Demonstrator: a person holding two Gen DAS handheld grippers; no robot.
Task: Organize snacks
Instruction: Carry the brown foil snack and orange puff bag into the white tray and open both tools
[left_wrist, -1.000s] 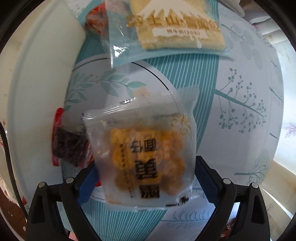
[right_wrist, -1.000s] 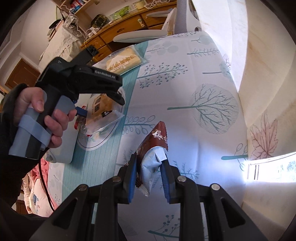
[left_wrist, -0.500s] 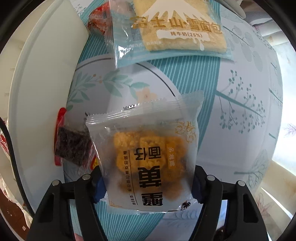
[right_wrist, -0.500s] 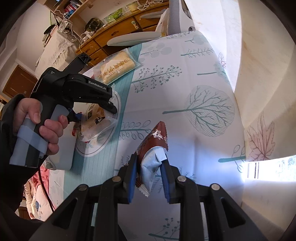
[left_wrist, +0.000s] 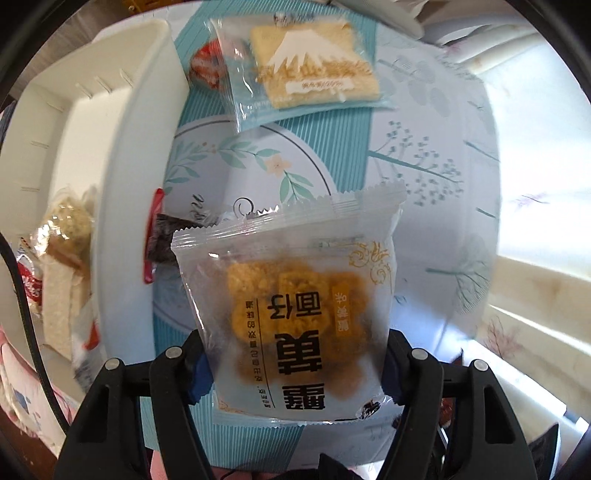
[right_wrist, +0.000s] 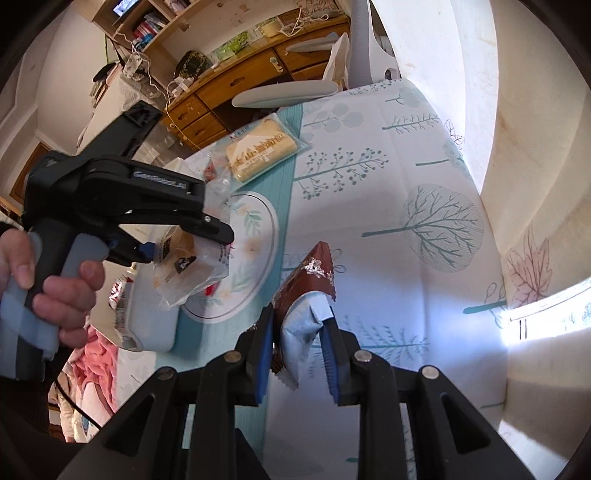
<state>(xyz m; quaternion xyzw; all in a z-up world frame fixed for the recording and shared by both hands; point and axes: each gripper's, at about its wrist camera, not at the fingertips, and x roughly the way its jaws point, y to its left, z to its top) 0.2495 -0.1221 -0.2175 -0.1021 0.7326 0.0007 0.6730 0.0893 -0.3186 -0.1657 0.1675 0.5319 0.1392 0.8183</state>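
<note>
Your left gripper (left_wrist: 293, 363) has its jaws part-way open and clamped on a frosted bread packet (left_wrist: 291, 314) with bold Chinese characters, held above the desk (right_wrist: 424, 184). Your right gripper (right_wrist: 297, 349) has narrow jaws pinching a brown-and-pale-blue snack packet (right_wrist: 304, 295). The Mount Fuji bread packet (left_wrist: 314, 70) lies further off, its print blurred. Only the left view shows the white bin (left_wrist: 122, 155) holding snacks; only the right view reveals your left hand (right_wrist: 48, 280).

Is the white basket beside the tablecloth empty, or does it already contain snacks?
Not empty: the white basket contains several snack packets.
</note>
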